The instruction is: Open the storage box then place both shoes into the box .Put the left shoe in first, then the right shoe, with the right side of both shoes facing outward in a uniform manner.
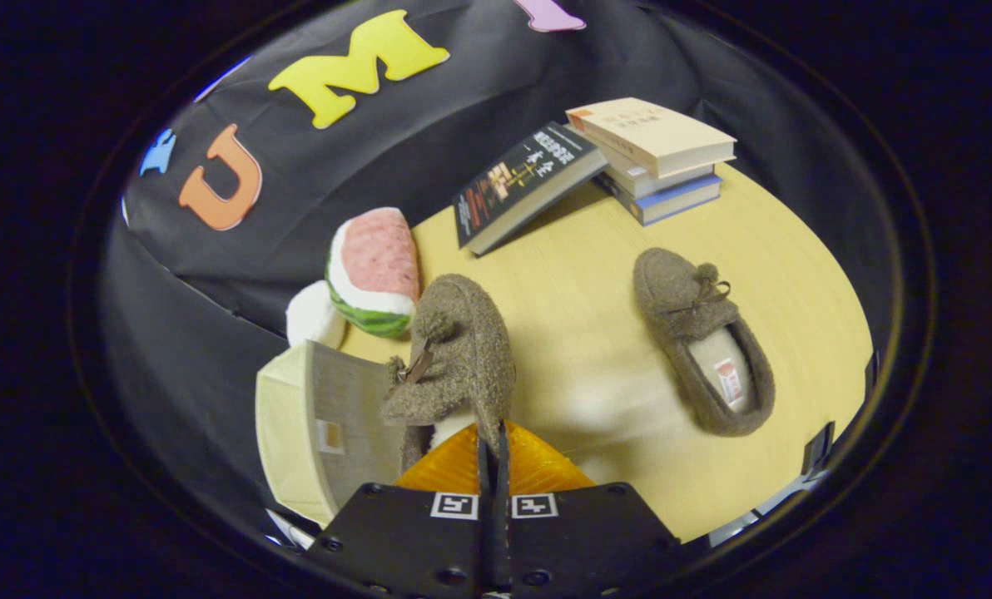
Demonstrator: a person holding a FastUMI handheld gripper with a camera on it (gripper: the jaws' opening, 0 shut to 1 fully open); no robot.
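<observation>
My gripper (493, 453) is shut on the heel rim of a brown fuzzy shoe (454, 358), which hangs tilted on its side above the table, its bow facing the storage box. The cream storage box (317, 428) stands just left of the fingers with its grey inside showing, so it looks open. The second brown shoe (702, 341) lies flat on the wooden table (579, 283) ahead and to the right of the fingers, opening up, with a pale lining and a small label inside.
A plush watermelon slice (375, 270) and a white plush (314, 314) sit beyond the box. Farther back, a dark book (521, 183) leans on a stack of books (654, 158). The table's right edge runs close past the lying shoe.
</observation>
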